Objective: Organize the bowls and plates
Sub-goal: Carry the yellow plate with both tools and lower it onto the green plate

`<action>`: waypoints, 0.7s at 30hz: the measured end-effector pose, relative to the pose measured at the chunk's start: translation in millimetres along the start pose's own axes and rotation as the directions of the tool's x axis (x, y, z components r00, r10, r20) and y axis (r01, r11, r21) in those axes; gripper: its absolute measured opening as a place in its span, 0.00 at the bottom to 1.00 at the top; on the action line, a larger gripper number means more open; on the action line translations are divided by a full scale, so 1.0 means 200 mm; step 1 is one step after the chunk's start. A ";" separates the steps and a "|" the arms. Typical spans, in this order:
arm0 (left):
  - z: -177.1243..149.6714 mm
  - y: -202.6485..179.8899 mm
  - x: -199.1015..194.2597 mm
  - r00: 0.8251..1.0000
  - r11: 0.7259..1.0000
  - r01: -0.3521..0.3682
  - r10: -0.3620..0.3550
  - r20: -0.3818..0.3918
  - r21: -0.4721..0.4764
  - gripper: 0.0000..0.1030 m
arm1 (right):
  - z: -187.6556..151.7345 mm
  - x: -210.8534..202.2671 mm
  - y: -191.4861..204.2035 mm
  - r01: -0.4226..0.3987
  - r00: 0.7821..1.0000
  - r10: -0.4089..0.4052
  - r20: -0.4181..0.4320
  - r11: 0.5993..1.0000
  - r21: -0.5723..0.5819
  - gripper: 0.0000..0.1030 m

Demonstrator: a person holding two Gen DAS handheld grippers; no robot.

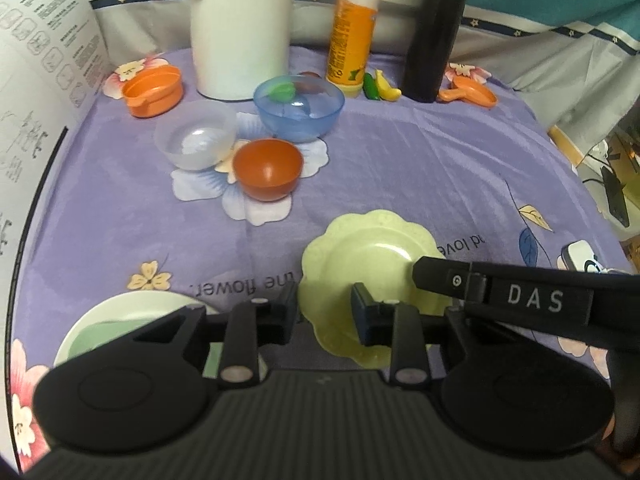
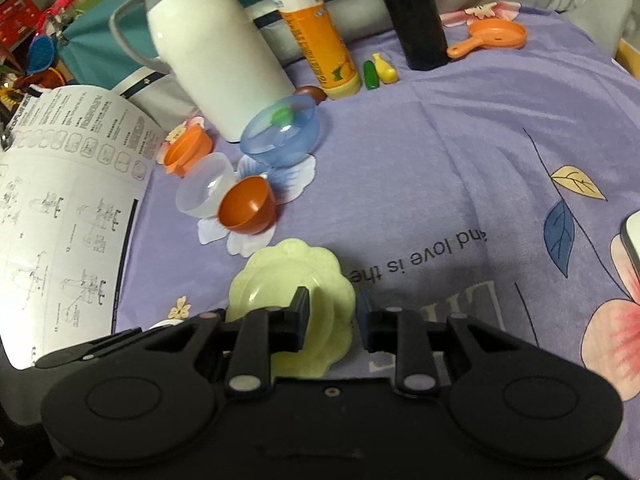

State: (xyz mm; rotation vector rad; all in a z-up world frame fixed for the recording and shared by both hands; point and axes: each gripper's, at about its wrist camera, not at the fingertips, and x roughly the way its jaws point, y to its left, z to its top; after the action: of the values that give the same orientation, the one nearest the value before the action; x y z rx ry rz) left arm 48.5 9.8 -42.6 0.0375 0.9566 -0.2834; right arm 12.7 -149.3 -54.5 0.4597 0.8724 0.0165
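1. Black plastic forms both tools nearest the cameras. The left gripper [image 1: 324,314] and the right gripper [image 2: 334,320] both point down at the same piece of crockery.
2. Each pair of jaws stands a little apart. In each wrist view a lobe of the pale yellow-green scalloped plate [image 1: 372,248] fills the gap. I cannot tell whether the pads press on the rim or only straddle it from above.
3. That plate sits between the two tools. The left jaws are at its left rim and the right jaws at its right rim. The right tool's finger reaches in over the plate from the right of the left wrist view. The plate is roughly round, so no long axis governs the approach.
4. Whether it rests on the purple flowered cloth [image 1: 440,160] or is just clear of it is not shown.
5. Just left of the left gripper lies a white plate with a green centre [image 1: 120,316], partly hidden by the tool. It is much nearer the left hand. If the plates are to be stacked, I judge the scalloped one must travel left, across the left tool's side.
6. Further back stand three bowls close together. The red-brown bowl [image 1: 268,168] is nearest, with the clear bowl [image 1: 196,136] to its left. The blue bowl [image 1: 300,112] behind them has something green inside.
7. Along the far edge are an orange cup [image 1: 154,90], a white jug [image 1: 240,20], an orange bottle [image 1: 352,40] and a black flask [image 1: 434,32].
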 end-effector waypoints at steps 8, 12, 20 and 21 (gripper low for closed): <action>-0.05 0.13 -0.18 0.999 0.998 -0.023 0.025 0.042 -0.050 0.27 | -0.04 -0.09 0.17 -0.030 1.000 0.030 0.005 0.998 -0.062 0.27; -0.08 0.22 -0.26 0.997 0.996 -0.049 0.053 0.058 -0.072 0.27 | -0.06 -0.10 0.30 -0.049 0.999 0.048 -0.007 0.994 -0.103 0.27; -0.16 0.47 -0.41 0.990 0.986 -0.103 0.114 0.077 -0.133 0.27 | -0.11 -0.07 0.60 -0.107 0.994 0.098 -0.056 0.976 -0.188 0.29; -0.18 0.49 -0.42 0.990 0.985 -0.108 0.119 0.076 -0.137 0.27 | -0.13 -0.06 0.64 -0.114 0.993 0.103 -0.065 0.974 -0.196 0.29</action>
State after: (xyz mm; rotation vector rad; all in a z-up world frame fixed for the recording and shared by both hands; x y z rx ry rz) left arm -0.3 128.2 -3.7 -0.0412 0.8840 -0.1148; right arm 7.9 -27.5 -9.2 0.3196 0.8882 0.2162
